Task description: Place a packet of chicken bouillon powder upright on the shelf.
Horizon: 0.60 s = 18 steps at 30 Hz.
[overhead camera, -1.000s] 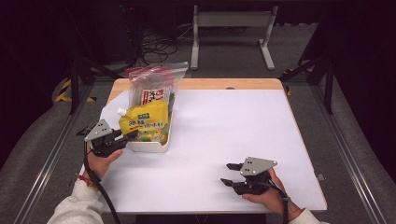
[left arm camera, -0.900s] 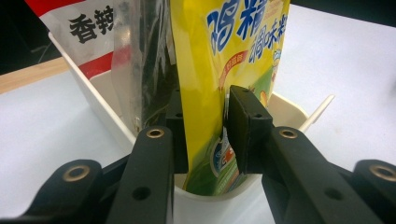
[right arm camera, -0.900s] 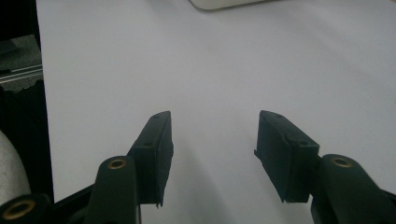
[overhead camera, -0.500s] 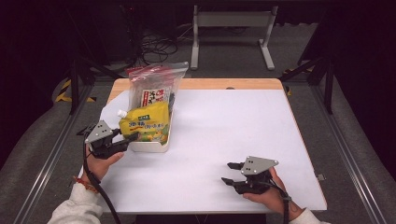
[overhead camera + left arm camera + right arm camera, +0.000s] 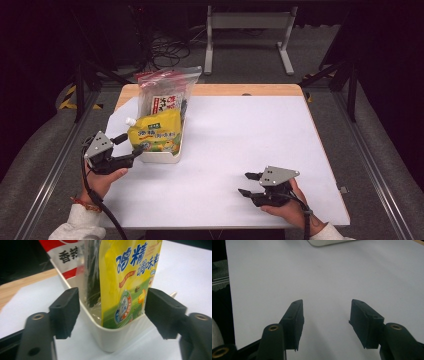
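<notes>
Reaching with left gripper (image 5: 110,312), jaws open astride the yellow pouch (image 5: 127,285) in white bin (image 5: 115,336); next, closing on it; right gripper (image 5: 325,322) open, idle.

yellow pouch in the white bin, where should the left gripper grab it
Probably the flat body of the yellow pouch above the white bin rim, from the near end. It stands upright, and the open left gripper already straddles bin and pouch.

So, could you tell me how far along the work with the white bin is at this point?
Done: the yellow seasoning pouch and a clear zip bag already stand in the white bin. In hand: the left gripper is open, its jaws straddling the bin's corner without gripping. Left: closing on it. The right gripper rests open on the white table.
</notes>
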{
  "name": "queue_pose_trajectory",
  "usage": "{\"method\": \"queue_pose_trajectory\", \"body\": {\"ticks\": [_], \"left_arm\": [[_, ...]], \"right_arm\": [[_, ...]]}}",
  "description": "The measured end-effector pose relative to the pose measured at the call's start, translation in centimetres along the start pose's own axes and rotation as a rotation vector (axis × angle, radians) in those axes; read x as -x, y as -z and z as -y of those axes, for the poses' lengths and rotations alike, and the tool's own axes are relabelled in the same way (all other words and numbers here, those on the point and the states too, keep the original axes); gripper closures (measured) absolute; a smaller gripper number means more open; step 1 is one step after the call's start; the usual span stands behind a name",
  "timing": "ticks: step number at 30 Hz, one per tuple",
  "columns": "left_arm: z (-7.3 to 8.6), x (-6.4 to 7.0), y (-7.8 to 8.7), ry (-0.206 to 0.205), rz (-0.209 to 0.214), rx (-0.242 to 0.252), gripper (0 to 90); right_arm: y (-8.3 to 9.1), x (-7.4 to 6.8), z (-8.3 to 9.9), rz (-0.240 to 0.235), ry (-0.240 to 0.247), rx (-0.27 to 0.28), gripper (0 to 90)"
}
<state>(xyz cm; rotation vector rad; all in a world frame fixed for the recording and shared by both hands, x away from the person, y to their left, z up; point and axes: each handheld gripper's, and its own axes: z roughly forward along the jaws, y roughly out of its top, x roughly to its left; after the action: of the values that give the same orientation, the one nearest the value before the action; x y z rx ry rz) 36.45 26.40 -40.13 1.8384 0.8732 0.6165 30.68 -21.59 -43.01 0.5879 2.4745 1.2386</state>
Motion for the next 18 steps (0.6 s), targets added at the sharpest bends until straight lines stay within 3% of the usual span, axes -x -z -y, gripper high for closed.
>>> {"method": "queue_pose_trajectory", "body": {"ticks": [10, 18], "left_arm": [[0.5, 1.7, 1.3, -0.013, -0.012, -0.005, 19.0], [0.6, 3.8, 1.8, -0.040, 0.032, -0.015, 17.7]], "right_arm": [[0.4, 0.3, -0.1, 0.018, -0.009, 0.008, 42.9], [0.7, 0.6, -0.1, 0.044, -0.005, 0.009, 40.4]]}}
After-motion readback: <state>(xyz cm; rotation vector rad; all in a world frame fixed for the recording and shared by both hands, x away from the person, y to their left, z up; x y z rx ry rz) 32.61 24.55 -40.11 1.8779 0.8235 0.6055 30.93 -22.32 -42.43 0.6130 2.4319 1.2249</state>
